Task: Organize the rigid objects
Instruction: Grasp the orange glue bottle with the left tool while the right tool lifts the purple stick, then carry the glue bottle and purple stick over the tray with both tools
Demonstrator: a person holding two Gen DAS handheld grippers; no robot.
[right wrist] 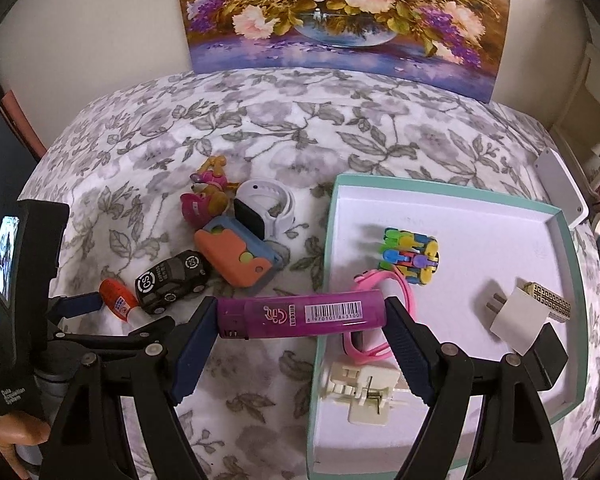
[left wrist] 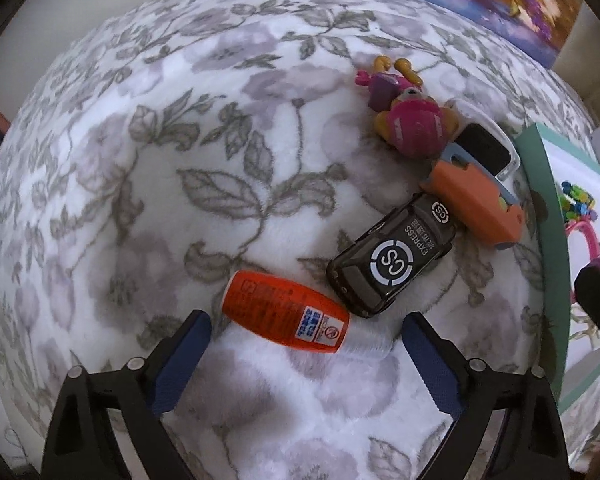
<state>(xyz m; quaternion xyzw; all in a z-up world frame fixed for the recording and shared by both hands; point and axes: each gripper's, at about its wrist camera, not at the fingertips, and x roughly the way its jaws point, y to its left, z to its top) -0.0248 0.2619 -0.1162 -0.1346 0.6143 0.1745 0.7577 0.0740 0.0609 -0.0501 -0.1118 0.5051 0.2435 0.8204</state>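
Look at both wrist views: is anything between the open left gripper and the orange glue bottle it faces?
Nothing visible. The orange glue bottle lies on the floral blanket just ahead of the left gripper, partly between its open fingers. The black toy car sits just beyond, close to the bottle's far side.

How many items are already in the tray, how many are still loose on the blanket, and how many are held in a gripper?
In the tray: 5 (colourful fidget toy, pink watch, white charger plug, patterned block, cream plastic part)
On the blanket: 5 (orange tube, black toy car, orange case, white smartwatch, pink dog figure)
Held: 1 (purple lighter)
Total: 11
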